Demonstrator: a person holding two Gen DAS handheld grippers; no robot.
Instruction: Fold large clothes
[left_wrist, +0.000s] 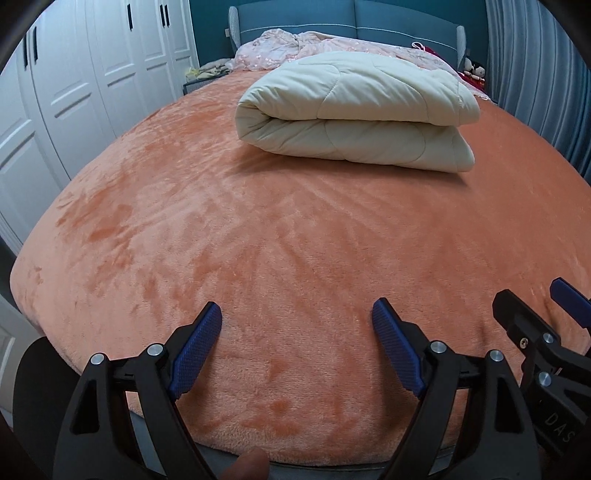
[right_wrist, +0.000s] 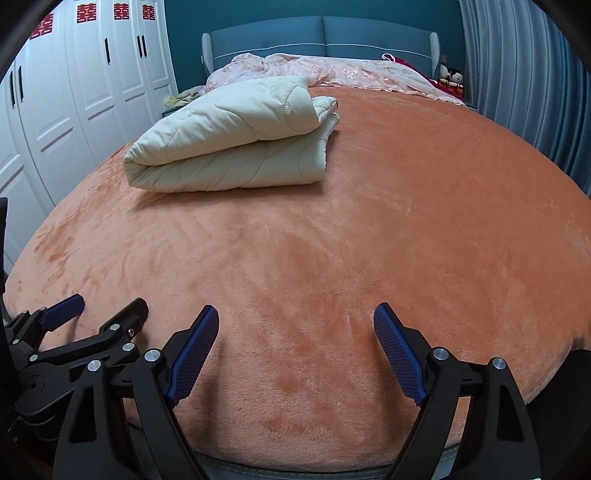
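While a cream quilt (left_wrist: 354, 110) lies folded in a thick stack toward the far half of an orange plush bed (left_wrist: 258, 240), the left gripper (left_wrist: 297, 325) and right gripper (right_wrist: 295, 326) hover side by side at the near edge — jaws wide apart, holding nothing. Pink embroidered bedding (right_wrist: 332, 72) is bunched against the blue headboard (right_wrist: 321, 35), partly hidden behind the quilt. Small dolls (right_wrist: 452, 77) at the far right corner are too tiny to make out — white wardrobe doors (left_wrist: 92, 74) run off frame.
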